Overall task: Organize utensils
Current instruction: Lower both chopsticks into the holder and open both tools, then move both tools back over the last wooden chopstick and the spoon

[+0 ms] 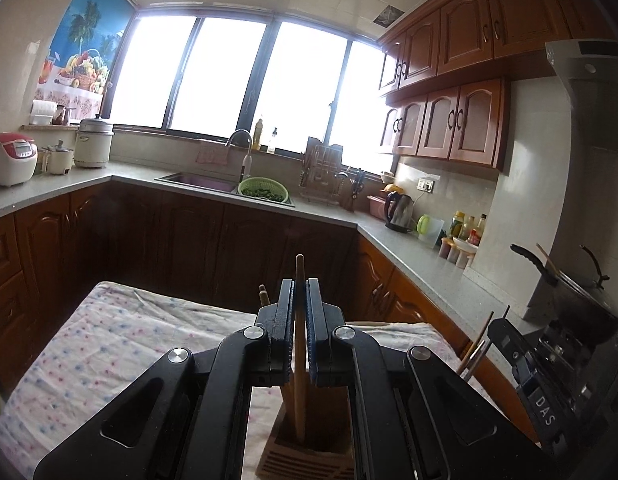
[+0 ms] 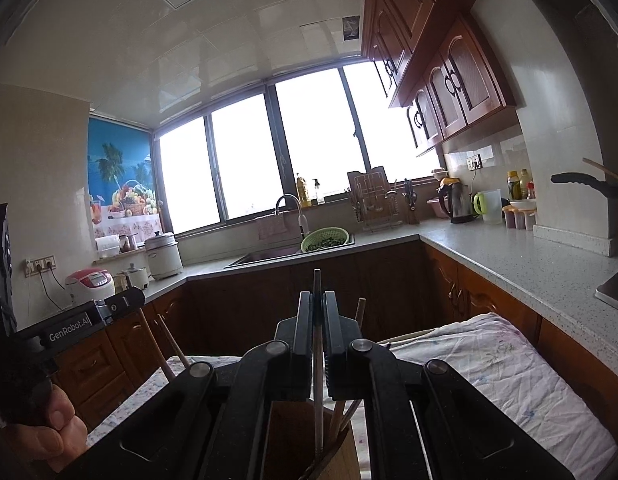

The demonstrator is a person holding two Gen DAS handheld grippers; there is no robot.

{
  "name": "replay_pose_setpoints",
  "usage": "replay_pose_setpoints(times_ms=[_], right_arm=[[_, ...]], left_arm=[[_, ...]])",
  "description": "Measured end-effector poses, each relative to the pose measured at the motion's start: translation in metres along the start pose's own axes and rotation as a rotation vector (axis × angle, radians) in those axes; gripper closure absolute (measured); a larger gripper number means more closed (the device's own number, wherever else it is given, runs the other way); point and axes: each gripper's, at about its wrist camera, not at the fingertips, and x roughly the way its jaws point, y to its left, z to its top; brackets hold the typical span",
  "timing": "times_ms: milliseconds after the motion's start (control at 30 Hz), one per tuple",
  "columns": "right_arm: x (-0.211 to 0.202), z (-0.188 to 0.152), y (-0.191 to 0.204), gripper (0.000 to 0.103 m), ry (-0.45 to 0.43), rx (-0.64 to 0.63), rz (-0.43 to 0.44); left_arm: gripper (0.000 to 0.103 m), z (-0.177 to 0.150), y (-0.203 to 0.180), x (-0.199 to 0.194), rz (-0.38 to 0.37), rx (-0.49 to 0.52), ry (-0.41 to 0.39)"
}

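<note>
Fingers (image 1: 286, 332) of the left gripper (image 1: 300, 300) are pressed onto a light wooden chopstick (image 1: 299, 356), which stands upright between them, its tip rising above them and its lower end reaching down into a wooden holder (image 1: 309, 462) just below. Two more chopstick ends (image 1: 262, 294) show just behind the left finger. In the right wrist view, the right gripper (image 2: 317, 308) likewise has its fingers (image 2: 303, 328) pinched on a thin grey chopstick (image 2: 317, 392), upright, with its lower end down inside the holder (image 2: 293, 440) among several other brown sticks (image 2: 343, 416). The holder stands on a bench covered with a spotted white cloth (image 1: 121, 344), near the cloth's near edge. A long pale utensil (image 2: 405, 336) lies on the cloth toward its far edge. At the lower left of the right wrist view, a person's hand (image 2: 55, 428) grips the handle of the other gripper. Behind the bench runs a grey kitchen counter (image 1: 413, 258).
</note>
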Motion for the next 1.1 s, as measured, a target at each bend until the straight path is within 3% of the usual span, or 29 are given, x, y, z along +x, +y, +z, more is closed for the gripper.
replay_pose_setpoints(times_ms=[167, 533, 900, 967, 1000, 1033, 1100], right_arm=[[0.004, -0.012, -0.008, 0.099, 0.051, 0.019, -0.014], [0.007, -0.003, -0.012, 0.099, 0.112, 0.049, -0.011], [0.010, 0.000, -0.015, 0.093, 0.158, 0.068, -0.006], [0.007, 0.002, -0.017, 0.090, 0.159, 0.083, -0.002], [0.005, 0.003, -0.017, 0.087, 0.158, 0.092, 0.000], [0.002, 0.004, -0.018, 0.078, 0.155, 0.100, 0.003], [-0.007, 0.008, -0.018, 0.064, 0.140, 0.112, 0.005]], left_arm=[[0.099, -0.011, 0.003, -0.008, 0.003, 0.016, 0.007], [0.099, -0.008, 0.010, -0.003, -0.022, 0.003, 0.076], [0.097, -0.003, 0.012, -0.011, -0.021, -0.011, 0.075], [0.093, -0.001, 0.012, -0.016, -0.023, -0.009, 0.072], [0.083, 0.000, 0.012, -0.020, -0.023, -0.010, 0.070], [0.064, 0.001, 0.012, -0.024, -0.019, -0.011, 0.064], [0.044, 0.001, 0.015, -0.037, -0.005, -0.018, 0.041]])
